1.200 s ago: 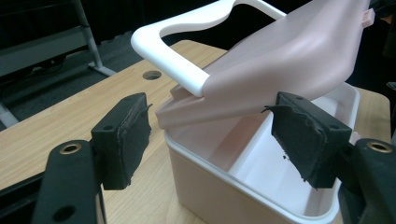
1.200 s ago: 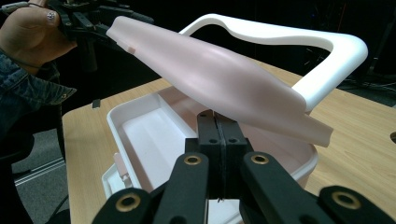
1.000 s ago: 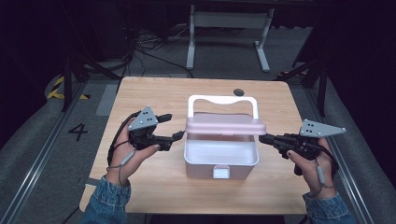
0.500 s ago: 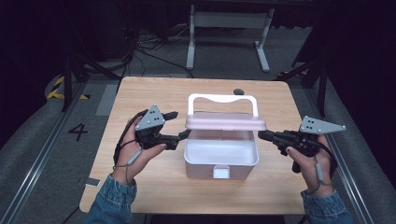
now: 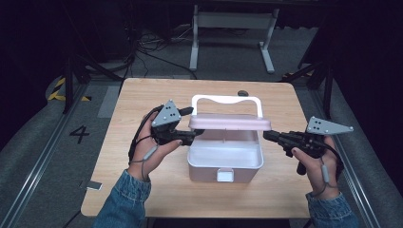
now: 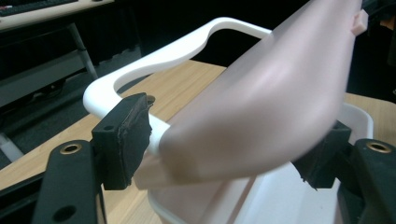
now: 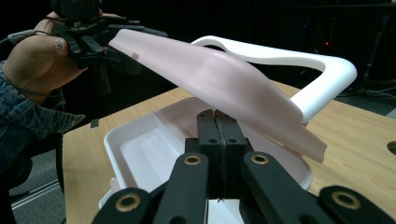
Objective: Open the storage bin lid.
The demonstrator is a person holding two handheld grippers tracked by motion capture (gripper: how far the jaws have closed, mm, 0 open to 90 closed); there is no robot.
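A white lunch box [image 5: 225,164] stands mid-table with its white handle [image 5: 225,99] upright and its pink lid [image 5: 230,122] raised at a tilt. My left gripper [image 5: 194,122] is at the lid's left end. In the left gripper view its jaws straddle that lid [image 6: 280,93] end; they have just been closing, and a thin gap shows at the left pad [image 6: 126,135]. My right gripper [image 5: 266,135] is shut at the lid's right end. In the right gripper view its closed tips [image 7: 216,114] sit under the lid [image 7: 219,74], over the open box [image 7: 140,140]; touch cannot be told.
The wooden table [image 5: 142,99] has a small dark round spot [image 5: 243,93] behind the box. A small flat item [image 5: 93,185] lies at the front left corner. A metal stand [image 5: 233,19] is on the floor beyond the table.
My left gripper has moved right, from beside the box to the lid's left end, which now lies between its jaws. The right gripper and the lid have stayed put.
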